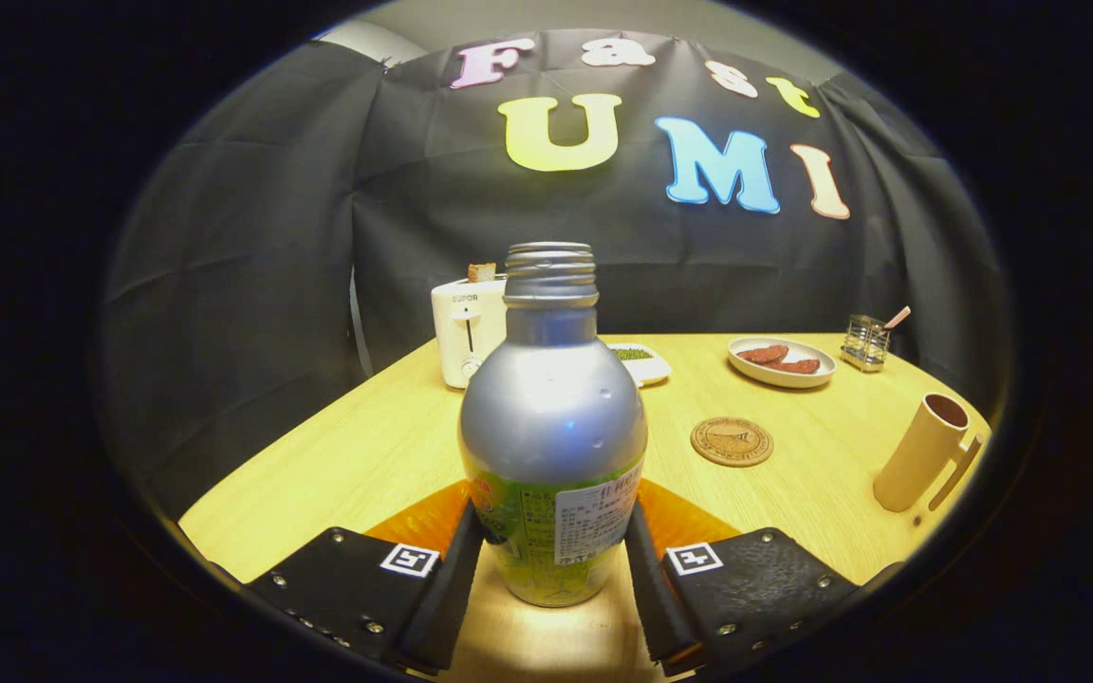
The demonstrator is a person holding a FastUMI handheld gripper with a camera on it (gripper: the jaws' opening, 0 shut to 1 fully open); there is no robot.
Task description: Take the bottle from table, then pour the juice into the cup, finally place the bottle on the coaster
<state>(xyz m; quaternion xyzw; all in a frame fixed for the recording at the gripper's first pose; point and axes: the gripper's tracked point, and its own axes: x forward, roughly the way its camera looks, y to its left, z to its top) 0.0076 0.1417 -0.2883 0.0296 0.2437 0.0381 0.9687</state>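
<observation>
A silver metal bottle with a green label and an uncapped threaded neck stands upright between my fingers. My gripper is shut on the bottle's lower body, with the black pads pressing on both sides. The base of the bottle sits at or just above the wooden table; I cannot tell which. A round cork coaster lies beyond the bottle to the right. Farther right, near the table's edge, stands a tall beige cup with a handle and a dark inside.
A white toaster with a slice of bread stands at the back, behind the bottle. Next to it is a small white dish with something green. A plate of sausages and a wire holder sit at the back right.
</observation>
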